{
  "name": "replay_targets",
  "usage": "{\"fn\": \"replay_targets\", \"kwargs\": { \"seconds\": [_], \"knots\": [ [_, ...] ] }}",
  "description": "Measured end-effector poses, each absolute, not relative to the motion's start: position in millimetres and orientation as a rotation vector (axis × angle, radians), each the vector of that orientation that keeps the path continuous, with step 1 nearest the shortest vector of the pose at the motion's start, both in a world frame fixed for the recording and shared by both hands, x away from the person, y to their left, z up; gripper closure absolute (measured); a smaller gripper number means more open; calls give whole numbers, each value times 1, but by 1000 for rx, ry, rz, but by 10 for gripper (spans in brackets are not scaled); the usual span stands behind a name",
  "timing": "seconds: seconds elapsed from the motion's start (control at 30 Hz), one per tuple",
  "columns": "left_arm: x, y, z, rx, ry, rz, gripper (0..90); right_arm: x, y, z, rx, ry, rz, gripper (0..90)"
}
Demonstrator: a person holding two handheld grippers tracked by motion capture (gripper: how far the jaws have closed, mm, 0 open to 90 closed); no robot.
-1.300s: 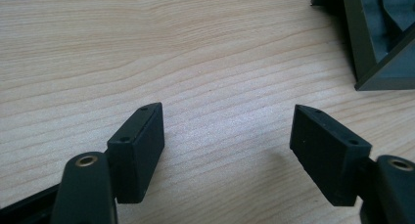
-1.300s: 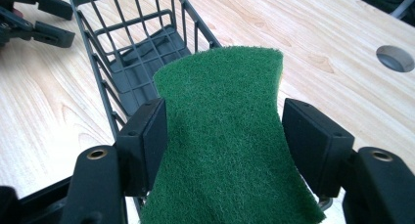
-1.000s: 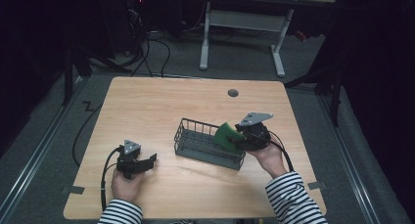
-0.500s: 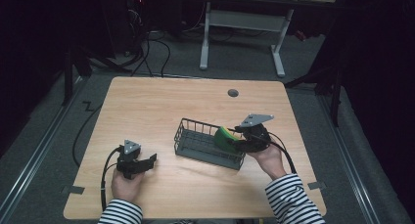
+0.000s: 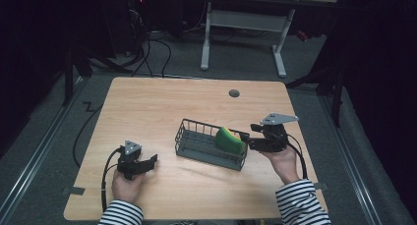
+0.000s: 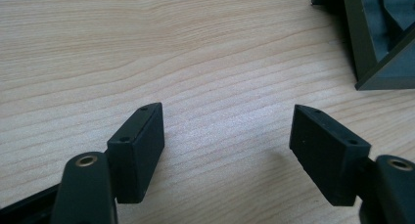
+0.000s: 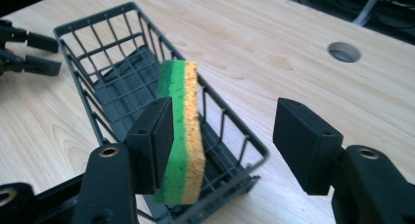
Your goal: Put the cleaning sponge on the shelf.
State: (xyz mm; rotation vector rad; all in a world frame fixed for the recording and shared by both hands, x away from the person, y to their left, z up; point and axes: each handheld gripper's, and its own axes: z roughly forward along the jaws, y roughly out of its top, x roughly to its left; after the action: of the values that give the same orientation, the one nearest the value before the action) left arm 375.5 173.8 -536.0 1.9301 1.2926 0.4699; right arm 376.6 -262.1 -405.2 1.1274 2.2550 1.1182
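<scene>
A green and yellow sponge (image 5: 230,140) rests in the right end of a dark wire basket (image 5: 189,136) at the middle of the table. In the right gripper view the sponge (image 7: 188,116) stands on edge, leaning against the basket's (image 7: 98,48) near end wall. My right gripper (image 5: 248,142) sits just right of the basket. It (image 7: 230,131) is open, with its left jaw beside the sponge's green face and a wide gap to the right jaw. My left gripper (image 5: 150,164) rests open on the wood at the front left, and nothing is between its jaws (image 6: 227,136).
The wooden table (image 5: 162,107) has a round cable hole (image 5: 234,93) near its far edge. A corner of the basket (image 6: 372,53) shows in the left gripper view. Behind the table are a desk's white legs (image 5: 206,38) and cables on the floor.
The sponge was held over the basket's right end and now rests inside it, lower. My right gripper has drawn back to the right. The left gripper has stayed put.
</scene>
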Motion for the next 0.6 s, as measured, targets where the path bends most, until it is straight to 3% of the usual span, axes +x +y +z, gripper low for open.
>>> {"fn": "replay_targets", "kwargs": {
  "seconds": [0.6],
  "knots": [
    [376, 174, -536, 1932, 1292, 472, 297, 348, -319, -414, 1322, 2083, 1199, 418]
  ]
}}
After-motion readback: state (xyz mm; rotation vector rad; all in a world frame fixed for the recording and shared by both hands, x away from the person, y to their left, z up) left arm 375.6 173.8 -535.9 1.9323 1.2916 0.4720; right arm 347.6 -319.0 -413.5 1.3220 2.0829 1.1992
